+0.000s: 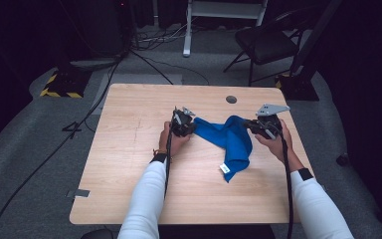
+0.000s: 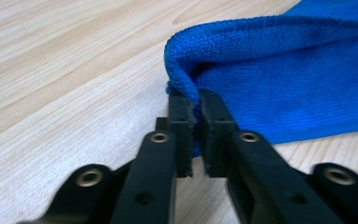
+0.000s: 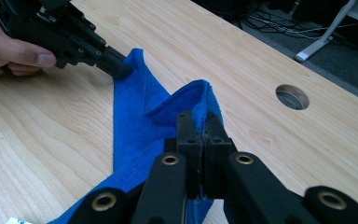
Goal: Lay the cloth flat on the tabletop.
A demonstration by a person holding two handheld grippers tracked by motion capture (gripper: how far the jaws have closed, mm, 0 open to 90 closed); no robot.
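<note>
Blue cloth (image 1: 227,140) lies on the bench (image 1: 129,164), stretched between the left gripper (image 1: 193,126) and right gripper (image 1: 249,124). Left gripper view: jaws pinch its rolled edge (image 2: 186,88); cloth runs rightward. Right gripper view: jaws clamp a fold (image 3: 200,109); the tail below is cut off.

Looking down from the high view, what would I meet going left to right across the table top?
Left gripper, clamped on one end of the blue cloth → the cloth with its white tag → right gripper, clamped on the cloth's other end.
</note>
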